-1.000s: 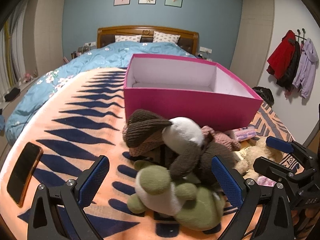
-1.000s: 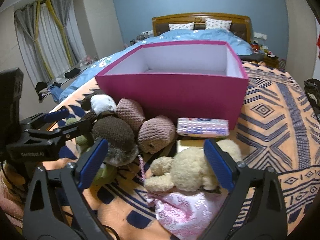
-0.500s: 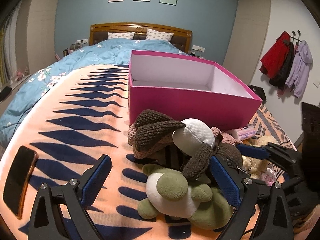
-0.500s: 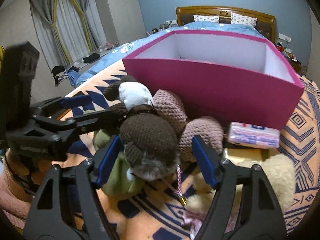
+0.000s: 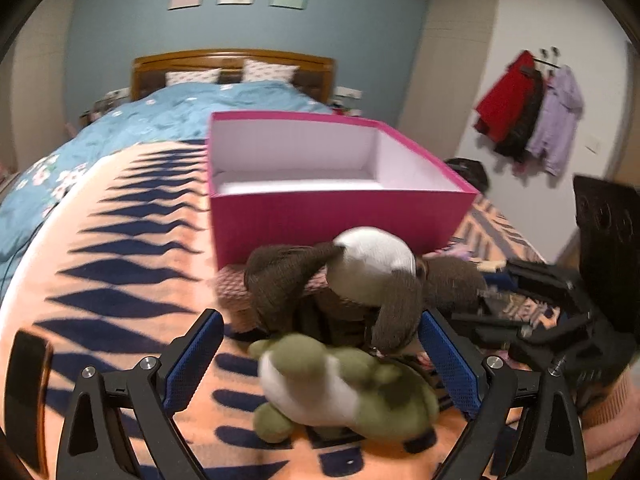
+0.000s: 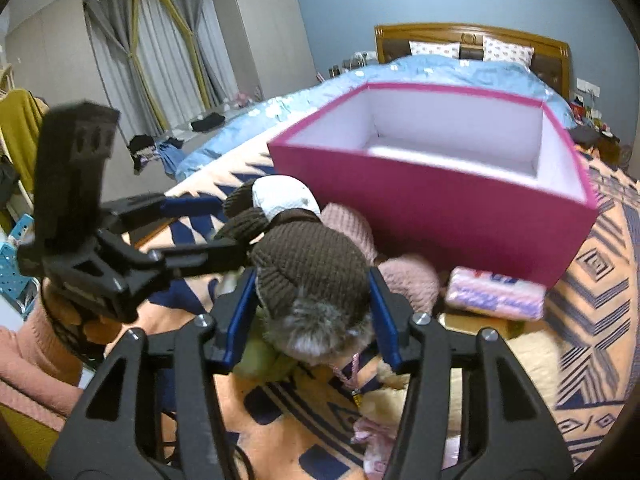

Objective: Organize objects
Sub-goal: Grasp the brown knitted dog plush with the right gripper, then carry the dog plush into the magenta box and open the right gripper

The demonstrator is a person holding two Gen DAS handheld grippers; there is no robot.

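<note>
A heap of soft toys lies on the patterned blanket before an empty pink box (image 5: 340,208), which also shows in the right wrist view (image 6: 440,200). My right gripper (image 6: 312,292) is shut on a brown knit plush (image 6: 312,268) with a grey furry end. My left gripper (image 5: 320,356) is open, its blue pads on either side of a green and white plush (image 5: 344,388). A white-headed brown plush (image 5: 372,268) lies just behind it. My right gripper shows in the left wrist view (image 5: 492,300) at the right.
A pink knit toy (image 6: 408,280), a pink packet (image 6: 496,292) and a cream plush (image 6: 532,356) lie right of the heap. A phone (image 5: 28,392) lies at the left blanket edge. Blue bedding (image 5: 160,120) lies beyond the box.
My right gripper has moved left from the cream plush to the brown knit plush and closed on it. My left gripper has stayed open around the green plush.
</note>
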